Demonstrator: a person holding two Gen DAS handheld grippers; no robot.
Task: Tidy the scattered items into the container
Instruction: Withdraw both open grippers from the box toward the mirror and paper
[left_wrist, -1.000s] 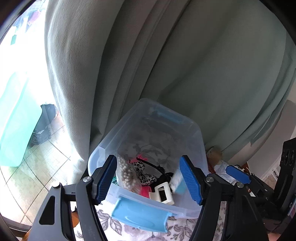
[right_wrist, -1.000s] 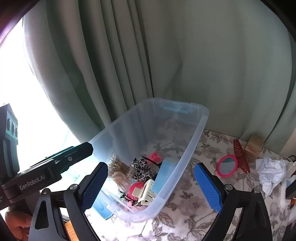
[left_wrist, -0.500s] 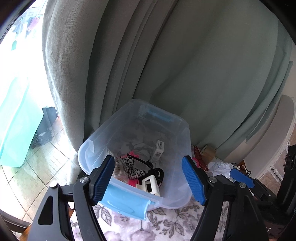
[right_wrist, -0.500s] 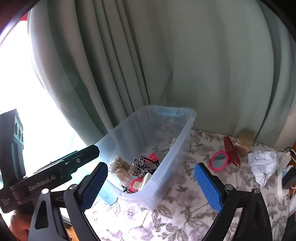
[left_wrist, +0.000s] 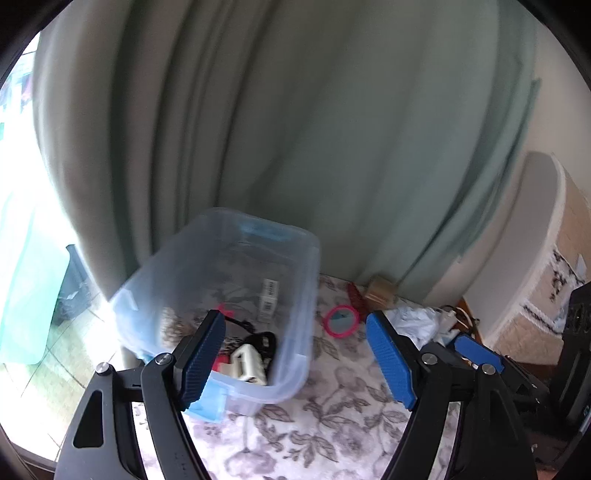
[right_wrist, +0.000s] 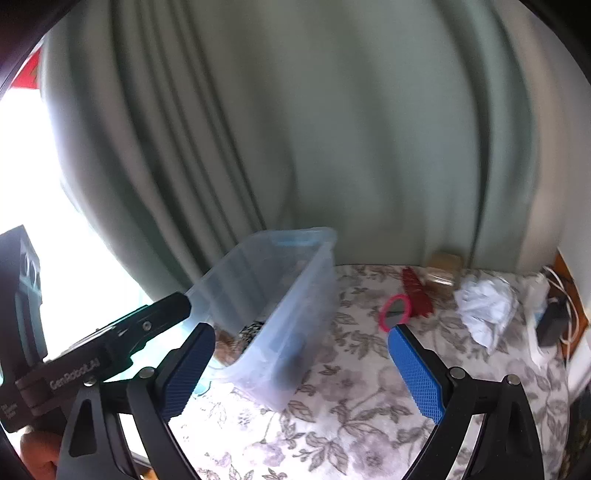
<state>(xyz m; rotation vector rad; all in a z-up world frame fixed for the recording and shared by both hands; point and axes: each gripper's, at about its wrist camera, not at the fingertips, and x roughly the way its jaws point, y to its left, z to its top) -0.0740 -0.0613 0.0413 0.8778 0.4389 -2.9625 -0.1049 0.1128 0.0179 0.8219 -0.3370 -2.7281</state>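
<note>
A clear plastic container (left_wrist: 308, 258) (right_wrist: 306, 280) stands on the flowered cloth against the curtain. In it lie a white hair claw (left_wrist: 249, 363), a small barcoded box (left_wrist: 269, 299) and other hair items. To its right on the cloth lie a pink round mirror (left_wrist: 341, 321) (right_wrist: 397, 308), a red comb clip (left_wrist: 355, 295) (right_wrist: 417, 291), a brown block (left_wrist: 380, 291) (right_wrist: 443, 267) and crumpled white paper (left_wrist: 413, 321) (right_wrist: 484, 306). My left gripper (left_wrist: 293, 317) hangs before the container's near end, its jaws opening with nothing between them. My right gripper (right_wrist: 301, 330) stands open and empty beside the container.
A green-grey curtain (right_wrist: 332, 147) hangs close behind the table. A dark charger with white cables (right_wrist: 552, 321) lies at the far right edge. The table's left edge drops off toward a bright window and tiled floor (left_wrist: 74, 362). Bare flowered cloth (right_wrist: 351, 406) stretches in front.
Both grippers have drawn back and up from the container, which now looks smaller and farther. More of the cloth and the items on the right have come into view.
</note>
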